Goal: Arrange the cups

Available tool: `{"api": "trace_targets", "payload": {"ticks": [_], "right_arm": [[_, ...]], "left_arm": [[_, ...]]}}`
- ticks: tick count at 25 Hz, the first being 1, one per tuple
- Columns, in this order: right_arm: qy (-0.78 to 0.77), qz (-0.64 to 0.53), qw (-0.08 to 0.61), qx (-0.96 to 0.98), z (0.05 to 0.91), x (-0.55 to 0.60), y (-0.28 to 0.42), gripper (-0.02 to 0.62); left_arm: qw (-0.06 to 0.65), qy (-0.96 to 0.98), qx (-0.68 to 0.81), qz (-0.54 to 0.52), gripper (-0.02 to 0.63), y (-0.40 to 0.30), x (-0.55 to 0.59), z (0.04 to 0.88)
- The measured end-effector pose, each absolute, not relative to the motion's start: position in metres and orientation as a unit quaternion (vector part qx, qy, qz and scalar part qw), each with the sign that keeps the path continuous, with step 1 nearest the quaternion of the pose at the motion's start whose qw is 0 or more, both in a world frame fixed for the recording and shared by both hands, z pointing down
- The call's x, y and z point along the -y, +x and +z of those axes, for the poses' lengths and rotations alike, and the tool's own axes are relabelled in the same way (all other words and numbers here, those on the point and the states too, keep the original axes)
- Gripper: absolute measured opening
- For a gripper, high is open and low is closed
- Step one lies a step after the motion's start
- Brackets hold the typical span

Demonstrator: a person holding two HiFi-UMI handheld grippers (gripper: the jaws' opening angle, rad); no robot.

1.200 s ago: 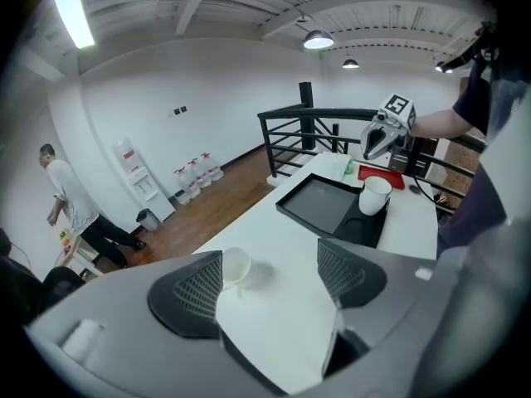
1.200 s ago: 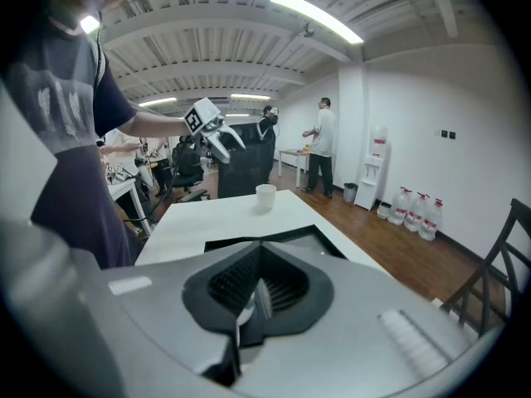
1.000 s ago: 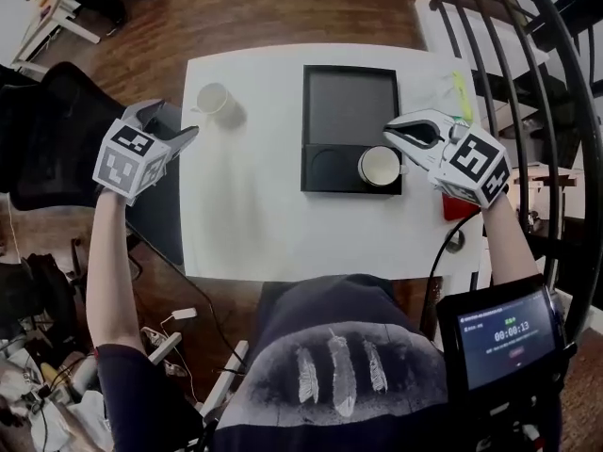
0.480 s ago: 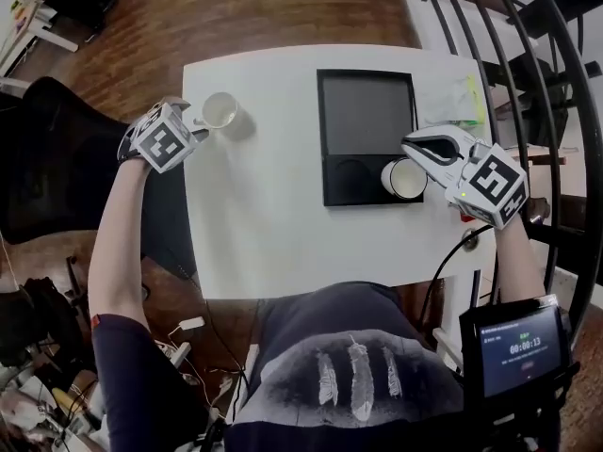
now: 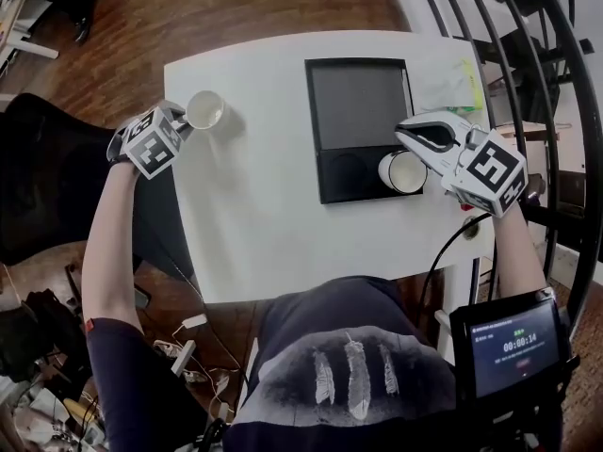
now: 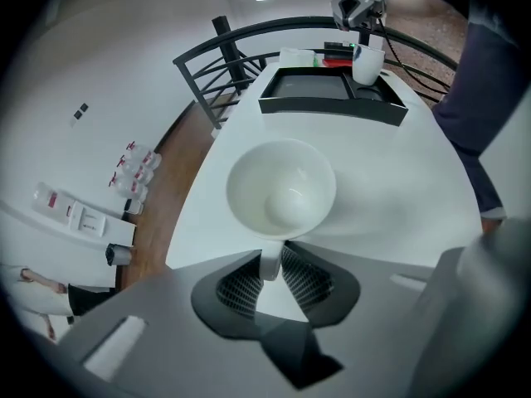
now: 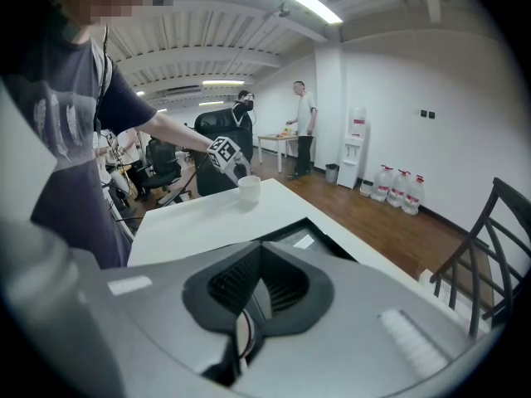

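A white cup (image 5: 204, 109) stands upright near the far left corner of the white table (image 5: 264, 215). My left gripper (image 5: 181, 121) points steeply down beside it. In the left gripper view the cup (image 6: 282, 193) has its handle between the mesh pads (image 6: 303, 282). The jaws of this gripper (image 6: 271, 268) have just been closing and now pinch the handle. A second white cup (image 5: 403, 171) stands in the near right compartment of the black tray (image 5: 358, 102). My right gripper (image 5: 399, 134) hovers just beyond it, shut, with nothing gripped (image 7: 261, 301).
Papers with a yellow-green strip (image 5: 452, 83) lie at the table's far right. A black chair (image 5: 47, 177) stands left of the table and a dark railing (image 5: 556, 111) runs along the right. In the right gripper view, people (image 7: 303, 123) stand far off.
My left gripper has come down beside the left cup and its jaws have closed round the handle. The right gripper has stayed by the cup in the tray.
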State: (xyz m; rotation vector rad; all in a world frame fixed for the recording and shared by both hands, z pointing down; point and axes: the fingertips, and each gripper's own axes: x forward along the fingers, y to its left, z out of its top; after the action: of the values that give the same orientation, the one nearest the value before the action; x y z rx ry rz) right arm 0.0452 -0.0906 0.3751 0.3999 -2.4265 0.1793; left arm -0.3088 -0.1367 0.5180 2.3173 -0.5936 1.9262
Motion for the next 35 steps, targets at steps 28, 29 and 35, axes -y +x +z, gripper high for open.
{"api": "trace_targets", "payload": {"ticks": [28,29,35], "right_arm": [[0.147,0.070,0.332,0.929,0.379,0.089,0.047,0.003],[0.146,0.070,0.334,0.929,0.380,0.089,0.047,0.003],[0.146,0.069,0.333,0.929,0.380,0.090,0.045,0.003]], "left_arm": [[0.095,0.805,0.253,0.529,0.065,-0.292,0.117,0.497],[0.095,0.802,0.256,0.531,0.069,-0.294,0.119,0.498],[0.091,0.792,0.240,0.554,0.160,-0.292,0.125,0.492]]}}
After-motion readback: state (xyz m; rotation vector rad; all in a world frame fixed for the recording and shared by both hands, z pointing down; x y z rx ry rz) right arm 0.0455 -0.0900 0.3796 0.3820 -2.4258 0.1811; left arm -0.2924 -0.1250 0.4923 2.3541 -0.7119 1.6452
